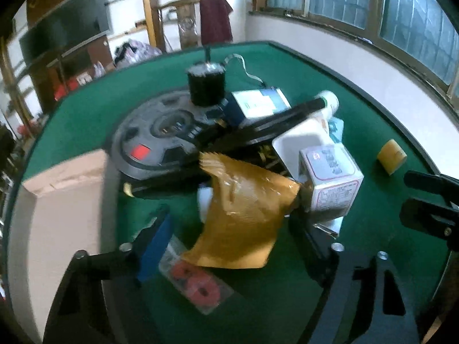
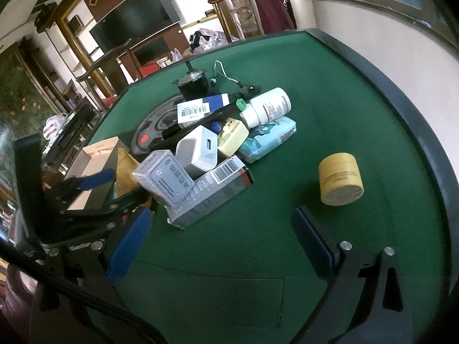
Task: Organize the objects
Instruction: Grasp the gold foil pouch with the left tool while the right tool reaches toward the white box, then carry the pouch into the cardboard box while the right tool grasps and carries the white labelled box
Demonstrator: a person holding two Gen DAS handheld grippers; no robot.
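From the left wrist, the left gripper (image 1: pixel 229 238) stands spread around a crumpled gold bag (image 1: pixel 243 215) on the green felt table (image 1: pixel 86 120), its pads not pressing it, with a cardboard box (image 1: pixel 66 200) to the left and windows (image 1: pixel 358 3) behind. From the right wrist, the right gripper (image 2: pixel 215 240) hangs spread over bare felt, a yellow jar (image 2: pixel 340 179) just beyond its right finger, the pile of boxes (image 2: pixel 200 157) to the left, a dark TV (image 2: pixel 134 23) and shelves at the back.
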